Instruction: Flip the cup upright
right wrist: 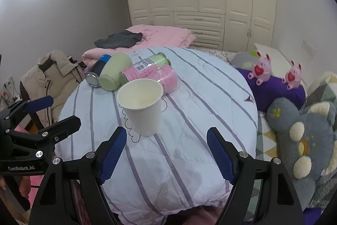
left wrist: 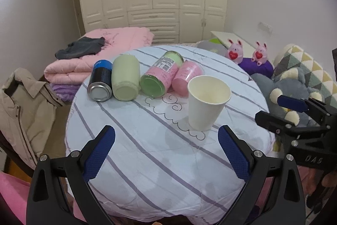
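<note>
A white paper cup [left wrist: 207, 101] stands upright, mouth up, on the round table covered by a striped cloth [left wrist: 147, 151]. It also shows in the right wrist view [right wrist: 142, 107]. My left gripper [left wrist: 166, 134] is open and empty, short of the cup and to its left. My right gripper [right wrist: 167, 136] is open and empty, just short of the cup and to its right. Each gripper shows in the other's view, at the right edge [left wrist: 271, 111] and the left edge [right wrist: 52, 111].
Behind the cup lie a black and blue can [left wrist: 101, 81], a pale green cup [left wrist: 126, 79], a green-lidded jar [left wrist: 161, 75] and a pink container [left wrist: 187, 77]. A grey plush toy [right wrist: 303, 140] and pink plush rabbits [right wrist: 261, 69] sit at the right. A jacket [left wrist: 23, 109] hangs left.
</note>
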Demonstrator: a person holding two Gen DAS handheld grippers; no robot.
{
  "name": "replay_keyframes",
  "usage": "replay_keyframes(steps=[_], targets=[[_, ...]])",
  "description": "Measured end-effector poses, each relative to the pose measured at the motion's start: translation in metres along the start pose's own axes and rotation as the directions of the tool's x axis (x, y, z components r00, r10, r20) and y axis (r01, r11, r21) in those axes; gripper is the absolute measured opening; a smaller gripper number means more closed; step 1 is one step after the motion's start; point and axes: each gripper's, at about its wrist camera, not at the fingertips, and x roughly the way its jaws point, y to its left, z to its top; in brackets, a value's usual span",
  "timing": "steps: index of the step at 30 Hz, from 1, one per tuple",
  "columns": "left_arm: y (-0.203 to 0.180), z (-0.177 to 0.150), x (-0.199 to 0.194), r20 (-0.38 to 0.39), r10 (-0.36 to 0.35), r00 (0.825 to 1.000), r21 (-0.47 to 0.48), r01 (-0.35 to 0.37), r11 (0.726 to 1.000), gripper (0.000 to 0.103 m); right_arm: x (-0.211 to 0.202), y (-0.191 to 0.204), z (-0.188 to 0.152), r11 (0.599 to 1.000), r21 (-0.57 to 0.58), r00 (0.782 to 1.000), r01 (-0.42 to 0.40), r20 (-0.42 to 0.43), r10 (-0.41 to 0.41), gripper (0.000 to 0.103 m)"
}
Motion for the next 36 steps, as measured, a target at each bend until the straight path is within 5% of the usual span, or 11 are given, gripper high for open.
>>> replay_keyframes(steps=[12, 36], targets=[[-0.004, -0.002, 0.007, -0.016, 0.02, 1.0, 0.021, -0.019, 1.0, 0.099, 0.004, -0.019, -0.004, 0.99, 0.132, 0.999, -0.039, 0.015, 0.038, 0.08], [-0.008, -0.002, 0.006, 0.074, 0.008, 0.997, 0.012, -0.008, 1.0, 0.1, -0.008, -0.006, -0.005, 0.996, 0.088, 0.994, 0.01, 0.107, -0.019, 0.08]])
